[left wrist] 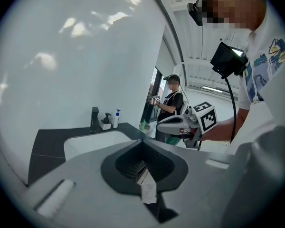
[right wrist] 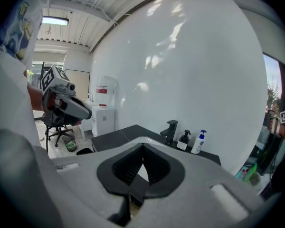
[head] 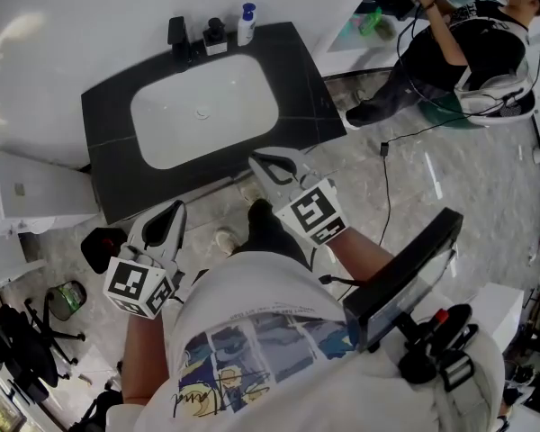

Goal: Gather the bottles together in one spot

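Head view: I count two bottles, one dark pump bottle (head: 215, 36) and one white bottle (head: 246, 25) with a blue pump. They stand side by side at upper middle, on the black tabletop (head: 108, 151) behind the single sink (head: 204, 109). My left tongs (head: 176, 209) and right tongs (head: 256, 162) sit lower in frame, both closed on nothing.

The right gripper (right wrist: 143, 148), jaws together and empty, faced a black counter (right wrist: 109, 139) where a faucet (right wrist: 171, 131), dark pump bottle (right wrist: 185, 140) and white pump bottle (right wrist: 198, 143) stood side by side.
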Available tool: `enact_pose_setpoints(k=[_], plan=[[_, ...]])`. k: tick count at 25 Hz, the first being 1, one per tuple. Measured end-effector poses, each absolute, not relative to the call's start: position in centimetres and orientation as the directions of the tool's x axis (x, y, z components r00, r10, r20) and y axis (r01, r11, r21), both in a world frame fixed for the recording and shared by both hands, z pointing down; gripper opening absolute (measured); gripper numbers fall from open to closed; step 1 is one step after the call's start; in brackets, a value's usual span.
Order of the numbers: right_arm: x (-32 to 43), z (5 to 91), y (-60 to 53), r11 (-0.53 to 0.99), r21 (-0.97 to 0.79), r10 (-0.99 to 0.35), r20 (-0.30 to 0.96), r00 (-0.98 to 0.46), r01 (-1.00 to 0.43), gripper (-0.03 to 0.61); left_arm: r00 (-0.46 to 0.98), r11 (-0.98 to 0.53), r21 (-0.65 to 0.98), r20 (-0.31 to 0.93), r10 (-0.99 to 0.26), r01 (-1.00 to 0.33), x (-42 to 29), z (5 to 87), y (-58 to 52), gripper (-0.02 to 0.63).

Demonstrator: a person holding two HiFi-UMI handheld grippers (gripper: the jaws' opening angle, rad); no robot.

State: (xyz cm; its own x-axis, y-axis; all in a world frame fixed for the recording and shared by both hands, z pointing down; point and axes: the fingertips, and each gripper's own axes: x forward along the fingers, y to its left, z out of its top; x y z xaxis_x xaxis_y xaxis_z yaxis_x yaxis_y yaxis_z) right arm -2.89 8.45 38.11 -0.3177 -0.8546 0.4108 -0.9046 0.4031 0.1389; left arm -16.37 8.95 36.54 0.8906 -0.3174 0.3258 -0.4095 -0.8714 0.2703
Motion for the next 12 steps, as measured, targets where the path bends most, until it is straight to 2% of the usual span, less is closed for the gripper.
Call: enact_pose_setpoints(k=[12], plan=[[-3.24, 37.88, 8.77, 0.417, 0.144, -0.849, 0.413, -0.328, -0.897, -0.002, 0.888, -0.870, 0.268, 0.329, -0.321, -0.414, -16.49, 36.60, 9.34, 0.002]])
